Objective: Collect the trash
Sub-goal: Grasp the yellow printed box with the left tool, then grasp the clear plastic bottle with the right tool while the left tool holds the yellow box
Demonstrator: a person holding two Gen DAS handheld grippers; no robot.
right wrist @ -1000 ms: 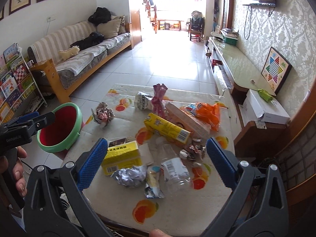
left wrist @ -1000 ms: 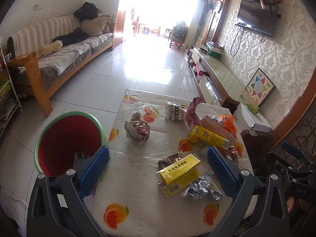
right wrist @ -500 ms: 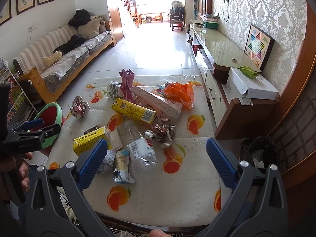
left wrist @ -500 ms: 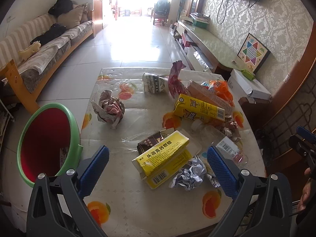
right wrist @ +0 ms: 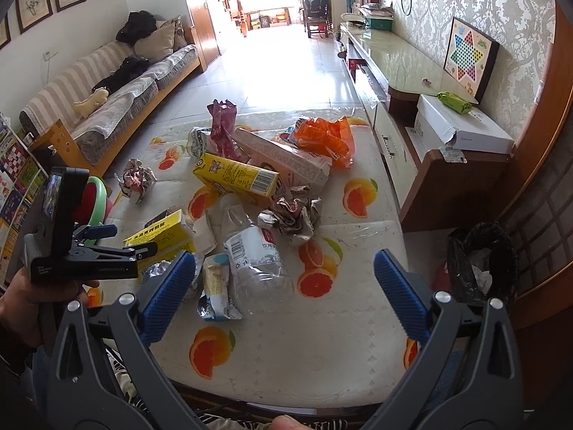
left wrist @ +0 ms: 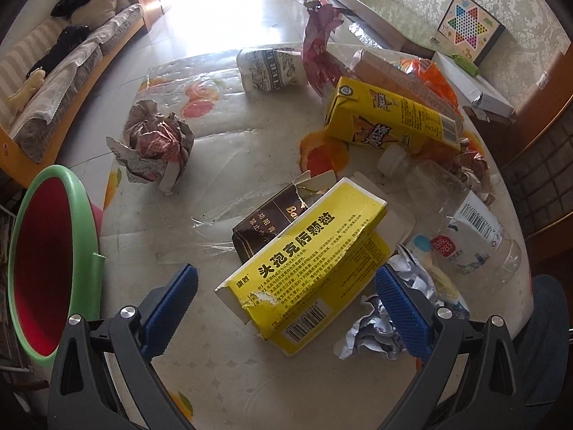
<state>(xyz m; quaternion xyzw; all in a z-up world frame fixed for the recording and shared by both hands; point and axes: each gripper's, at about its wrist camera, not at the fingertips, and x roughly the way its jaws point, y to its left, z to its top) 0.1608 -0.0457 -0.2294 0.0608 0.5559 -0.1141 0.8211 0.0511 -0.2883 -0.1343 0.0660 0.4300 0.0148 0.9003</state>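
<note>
Lying flat on the bench (left wrist: 229, 354), the torn yellow medicine box (left wrist: 308, 268) sat between the two blue fingers (left wrist: 172, 304) of the left gripper (left wrist: 286, 308), its near corner reaching into the gap while neither pad touched it. Those fingers stood wide apart. A dark brown packet (left wrist: 268, 225) was tucked under the box's far edge, and a crumpled foil ball (left wrist: 376, 326) lay just beside the box, partly behind the right-hand pad. A clear plastic bottle (left wrist: 472, 236) lay on its side further right.

Beyond these, a yellow drink carton (left wrist: 390, 122) lay tilted against a long pink box (right wrist: 283, 157), with an orange wrapper (right wrist: 322, 136) and a maroon wrapper (left wrist: 318, 46) behind it and a patterned paper cup (left wrist: 272, 68) on its side near the far edge. A crumpled paper wad (left wrist: 154, 143) sat alone toward the left side of the bench.

Off the left edge stood a green-rimmed bin (left wrist: 53, 251) with a red inside.

From the right wrist view, the right gripper (right wrist: 283, 283) hovered over the near part of the bench with its fingers spread wide and holding nothing; a small snack packet (right wrist: 215, 294) and the bottle lay just ahead of the left pad. A hand (right wrist: 32, 301) held the left gripper at the left of that view. A black-lined waste basket (right wrist: 480, 261) stood on the floor to the right.
</note>
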